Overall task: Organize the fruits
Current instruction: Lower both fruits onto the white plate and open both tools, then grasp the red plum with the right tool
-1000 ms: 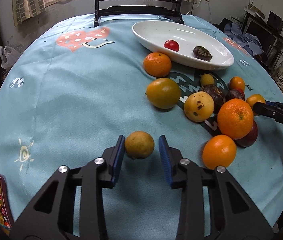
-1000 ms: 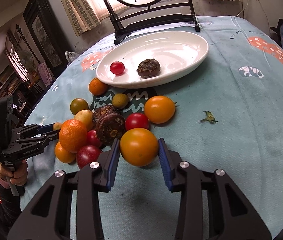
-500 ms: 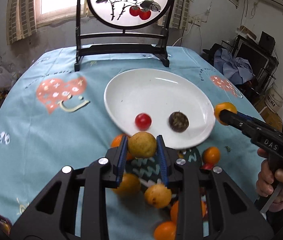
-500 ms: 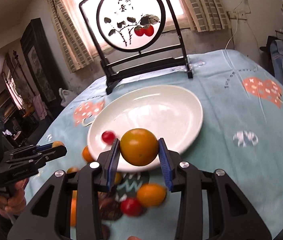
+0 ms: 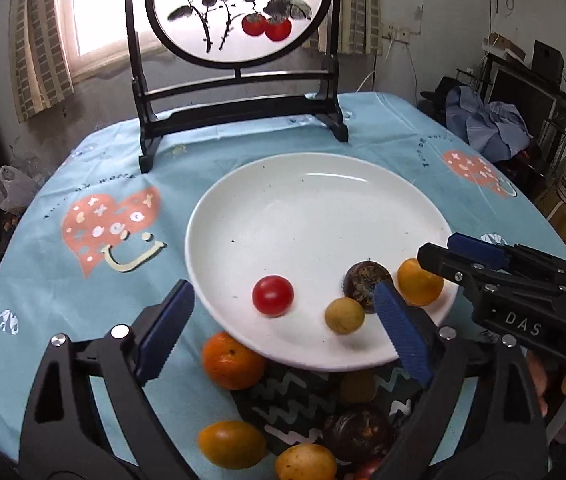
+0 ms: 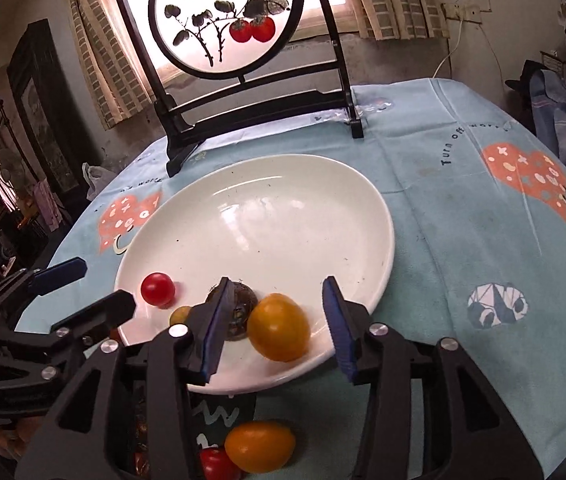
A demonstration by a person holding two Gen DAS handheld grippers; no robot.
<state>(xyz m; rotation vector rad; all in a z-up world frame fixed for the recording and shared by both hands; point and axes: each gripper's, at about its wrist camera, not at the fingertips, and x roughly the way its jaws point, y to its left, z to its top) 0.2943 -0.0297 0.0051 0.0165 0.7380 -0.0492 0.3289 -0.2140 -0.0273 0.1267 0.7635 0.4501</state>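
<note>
Left wrist view: both jaws spread wide; small yellow-green fruit (image 5: 343, 315) and round orange fruit (image 6: 278, 328) near white plate's (image 5: 243, 184) rim may roll off.

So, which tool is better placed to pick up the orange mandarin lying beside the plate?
Left. The left tool is open, and the round orange mandarin lies on the cloth just below its fingers. The right tool, also open, sits over the white plate.
</note>
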